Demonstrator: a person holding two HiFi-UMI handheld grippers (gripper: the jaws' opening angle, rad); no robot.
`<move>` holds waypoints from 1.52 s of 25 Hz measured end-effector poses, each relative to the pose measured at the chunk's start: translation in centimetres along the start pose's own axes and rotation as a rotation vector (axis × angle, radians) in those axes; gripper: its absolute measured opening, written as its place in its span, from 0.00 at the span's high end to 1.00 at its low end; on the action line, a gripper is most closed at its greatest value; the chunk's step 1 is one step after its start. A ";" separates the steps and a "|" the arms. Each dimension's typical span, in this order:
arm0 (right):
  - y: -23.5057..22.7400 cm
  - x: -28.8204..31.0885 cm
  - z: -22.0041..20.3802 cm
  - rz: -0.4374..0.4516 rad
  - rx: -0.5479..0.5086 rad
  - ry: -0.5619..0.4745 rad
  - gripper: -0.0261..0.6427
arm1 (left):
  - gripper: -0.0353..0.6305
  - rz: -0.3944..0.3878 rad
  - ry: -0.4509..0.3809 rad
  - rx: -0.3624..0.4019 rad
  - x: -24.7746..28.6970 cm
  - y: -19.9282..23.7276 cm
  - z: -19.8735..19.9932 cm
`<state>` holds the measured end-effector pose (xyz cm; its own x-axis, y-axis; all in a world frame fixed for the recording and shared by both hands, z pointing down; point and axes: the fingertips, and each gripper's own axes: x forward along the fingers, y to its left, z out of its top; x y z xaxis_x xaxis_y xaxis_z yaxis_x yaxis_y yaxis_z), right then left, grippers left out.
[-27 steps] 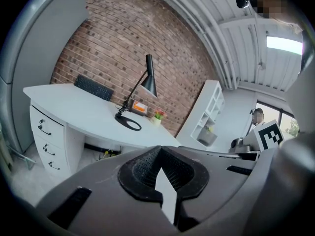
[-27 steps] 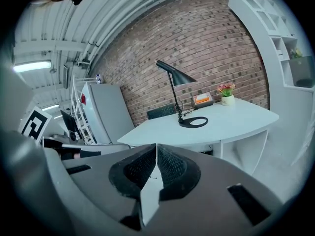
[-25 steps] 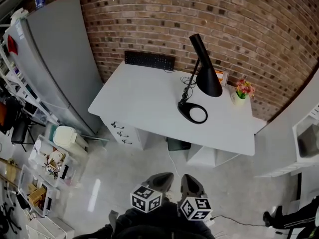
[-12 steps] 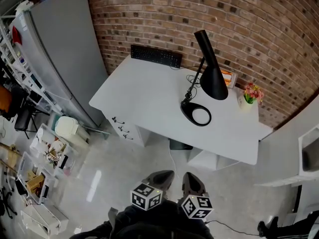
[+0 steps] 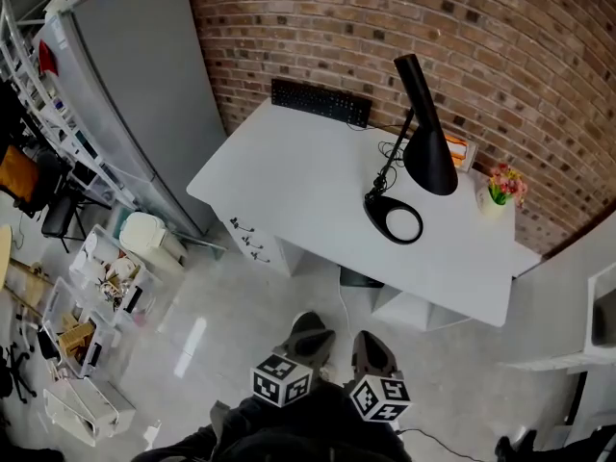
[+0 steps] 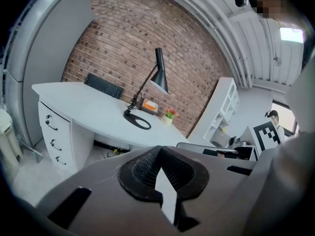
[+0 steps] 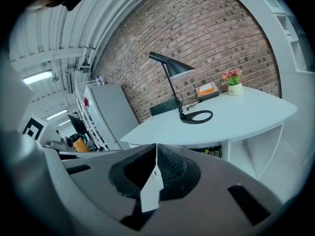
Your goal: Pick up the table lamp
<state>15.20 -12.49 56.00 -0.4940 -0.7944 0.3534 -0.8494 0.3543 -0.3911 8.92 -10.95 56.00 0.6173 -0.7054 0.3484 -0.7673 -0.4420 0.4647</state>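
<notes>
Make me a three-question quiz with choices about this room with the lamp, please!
1. Where is the keyboard?
A. on the floor
B. at the far edge of the white desk, by the brick wall
C. in a drawer

2. What colour is the table lamp?
A. black
B. red
C. white

3. How are the jaws of the left gripper and right gripper?
A. wide open
B. gripping the lamp
C. shut and empty

Answers:
B, it lies along the edge nearest the wall.
A, base, stem and shade are all black.
C, each pair meets with nothing between.

The desk (image 5: 298,186) and table lamp (image 5: 428,157) now sit slightly nearer.
</notes>
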 end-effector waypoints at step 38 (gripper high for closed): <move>-7.5 17.4 13.3 -0.200 0.043 -0.109 0.94 | 0.94 -0.186 0.003 0.100 16.3 10.6 17.8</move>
<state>15.40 -35.54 53.80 -0.2919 -0.8960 0.3345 -0.9185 0.1651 -0.3594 7.79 -37.00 52.12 0.7501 -0.6051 0.2667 -0.6536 -0.6172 0.4379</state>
